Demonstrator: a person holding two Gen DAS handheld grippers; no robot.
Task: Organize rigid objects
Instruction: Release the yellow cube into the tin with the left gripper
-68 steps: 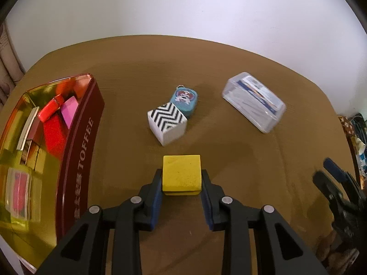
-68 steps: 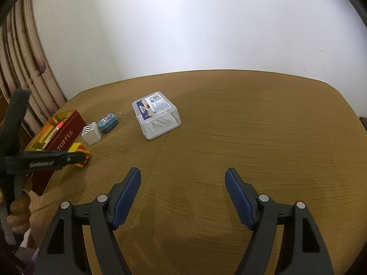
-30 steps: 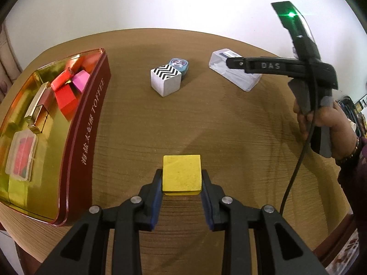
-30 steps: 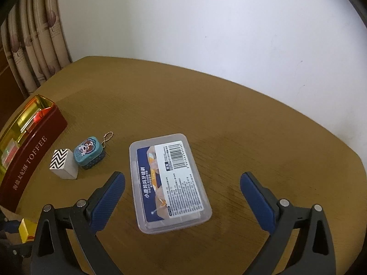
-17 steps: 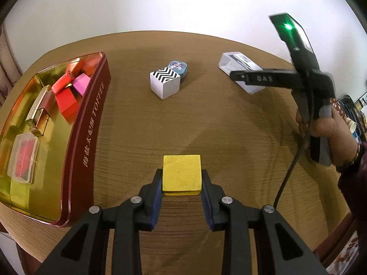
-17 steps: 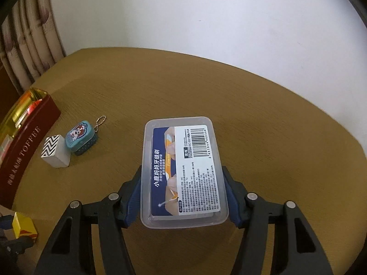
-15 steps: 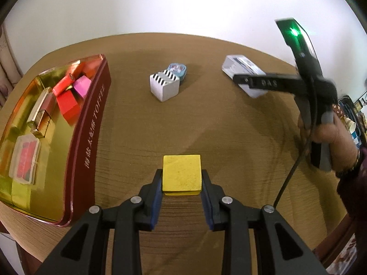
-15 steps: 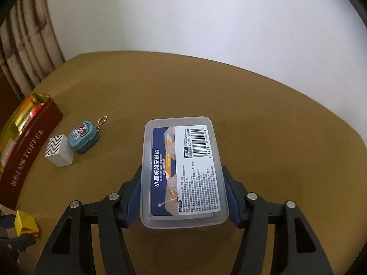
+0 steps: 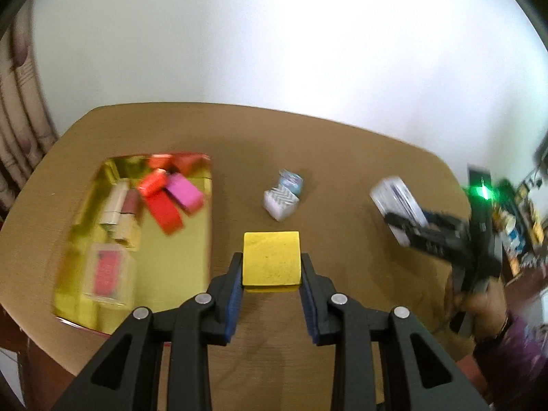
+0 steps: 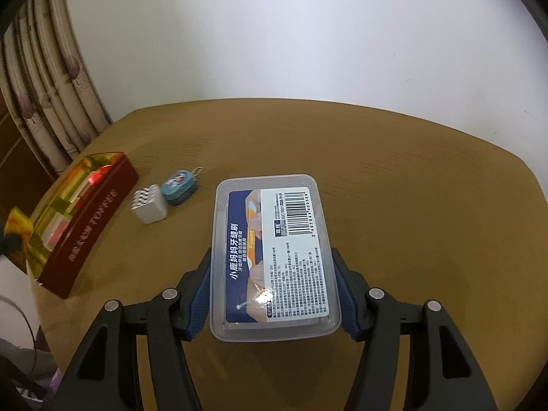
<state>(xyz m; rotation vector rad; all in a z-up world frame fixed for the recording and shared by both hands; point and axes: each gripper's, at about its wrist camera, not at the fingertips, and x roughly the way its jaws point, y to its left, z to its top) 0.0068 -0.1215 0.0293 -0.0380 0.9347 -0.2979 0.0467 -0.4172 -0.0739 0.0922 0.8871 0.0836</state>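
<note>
My left gripper (image 9: 271,267) is shut on a yellow block (image 9: 271,257) and holds it high above the table, to the right of the red toffee tin (image 9: 135,260). My right gripper (image 10: 272,274) is shut on a clear plastic box with a blue label (image 10: 274,250), lifted off the table. In the left wrist view the right gripper and its box (image 9: 397,202) show blurred at the right. A zigzag-patterned white cube (image 10: 149,203) and a small teal tin with a keychain (image 10: 179,181) lie together on the table. The tin shows in the right wrist view (image 10: 89,219).
The tin holds red, pink and beige blocks (image 9: 164,198) and a small clear case (image 9: 106,274). Curtains (image 10: 44,92) hang at the left behind the table. The brown table's edge (image 10: 534,198) curves off at the right. Cluttered items (image 9: 520,226) stand beyond the table.
Both grippers have risen well above the table with their loads. The left gripper now looks down into the tin from higher up. The right gripper closed on the clear box about half a second ago.
</note>
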